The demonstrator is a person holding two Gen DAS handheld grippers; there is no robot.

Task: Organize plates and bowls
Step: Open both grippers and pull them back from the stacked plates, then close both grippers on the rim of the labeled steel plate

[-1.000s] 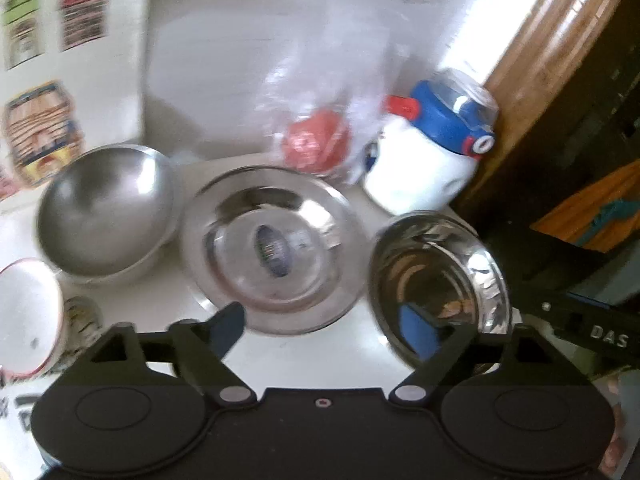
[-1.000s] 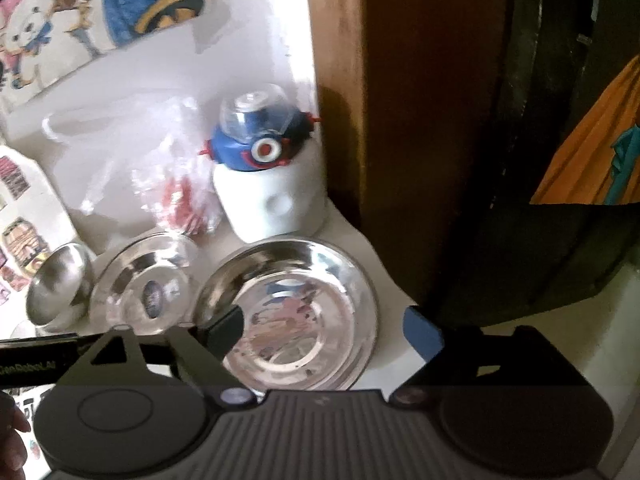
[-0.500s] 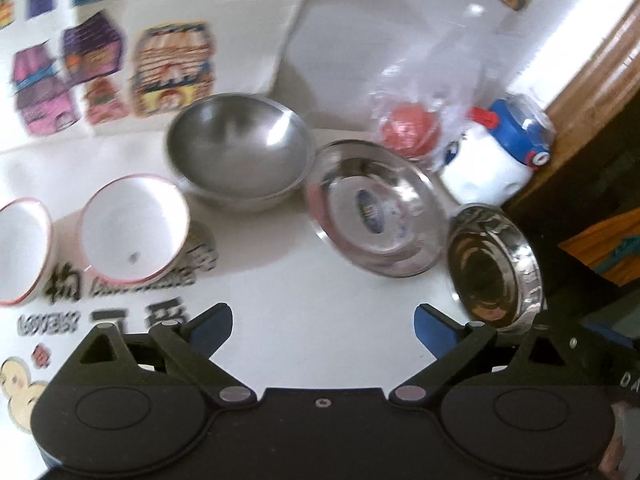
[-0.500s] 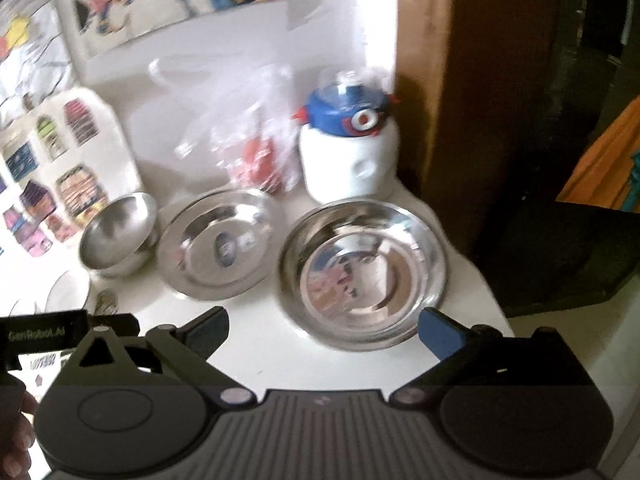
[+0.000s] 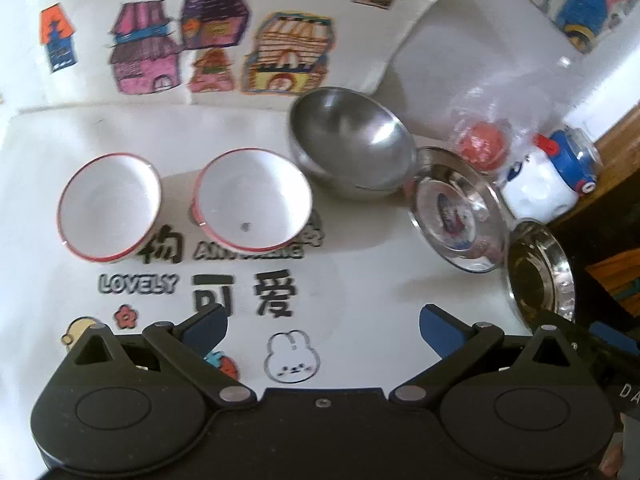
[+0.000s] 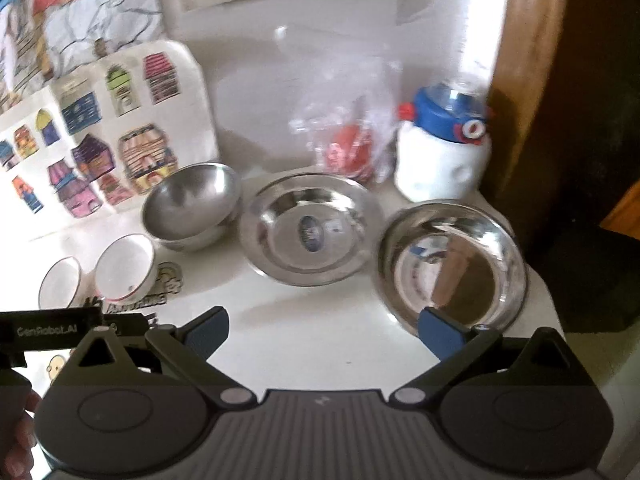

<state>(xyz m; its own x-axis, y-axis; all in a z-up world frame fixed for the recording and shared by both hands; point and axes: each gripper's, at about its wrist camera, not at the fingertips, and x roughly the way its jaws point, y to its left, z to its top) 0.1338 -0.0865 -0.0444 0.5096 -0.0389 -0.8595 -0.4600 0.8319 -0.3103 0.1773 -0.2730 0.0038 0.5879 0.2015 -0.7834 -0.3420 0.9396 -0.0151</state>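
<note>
While both tools hang spread and empty above the table [image 5: 360,280], nothing has been gathered: the left tool [image 5: 322,326] is over the printed cloth and the right tool [image 6: 323,330] sits near the front rim of the right steel plate [image 6: 452,266]. That plate lies at the table's right corner, just beside the drop — a clumsy pinch on its thin, slick rim could tip or slide it off. Next to it is the middle steel plate [image 6: 310,232], then the steel bowl [image 6: 192,204], whose rim seems to touch that plate, so lifting either may drag the other. Two white red-rimmed bowls [image 5: 184,206] stand farthest left, close together and easy to knock. Behind, a plastic bag [image 6: 348,132] and a white-and-blue bottle [image 6: 442,152] could be bumped.

Legible writing: "LOVELY" and "可爱" on the cloth, "GenRobot.AI" on the left tool's body; the plate's blue sticker is unreadable.
</note>
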